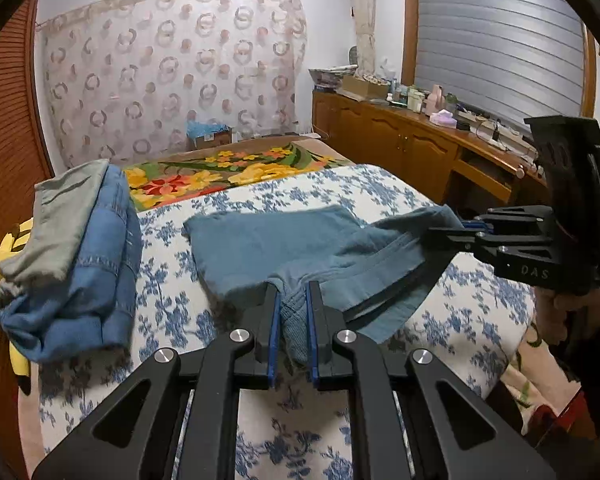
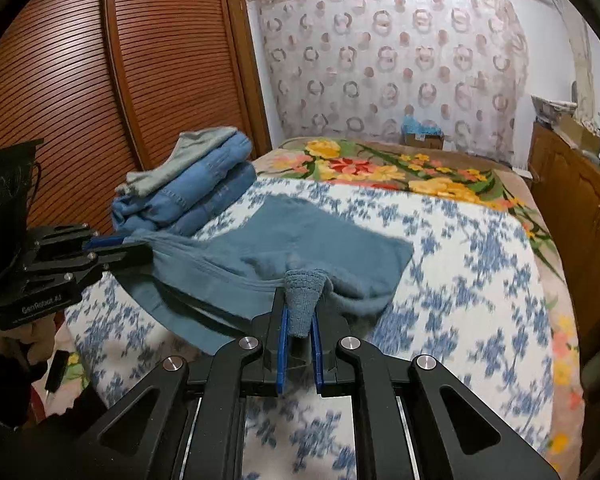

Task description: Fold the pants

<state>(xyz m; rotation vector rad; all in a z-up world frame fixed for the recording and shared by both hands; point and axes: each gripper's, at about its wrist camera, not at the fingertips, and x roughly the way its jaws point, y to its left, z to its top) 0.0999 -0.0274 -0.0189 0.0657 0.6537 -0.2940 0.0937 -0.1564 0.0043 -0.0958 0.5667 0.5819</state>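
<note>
Teal-blue pants [image 1: 284, 240] lie partly folded on the bed's blue-flowered white quilt [image 1: 172, 240], their near edge lifted. My left gripper [image 1: 293, 290] is shut on a bunched ribbed part of the near edge. My right gripper [image 1: 460, 228] comes in from the right, shut on the other lifted corner. In the right wrist view the pants [image 2: 300, 232] spread ahead. The right gripper [image 2: 300, 300] there pinches ribbed cloth. The left gripper [image 2: 120, 246] holds the left corner.
A stack of folded clothes, blue denim [image 1: 100, 248] under grey cloth, sits on the bed's left side. A floral blanket [image 1: 228, 172] lies beyond. A wooden louvred wardrobe [image 2: 100, 80] stands left, a cluttered wooden dresser [image 1: 420, 136] right.
</note>
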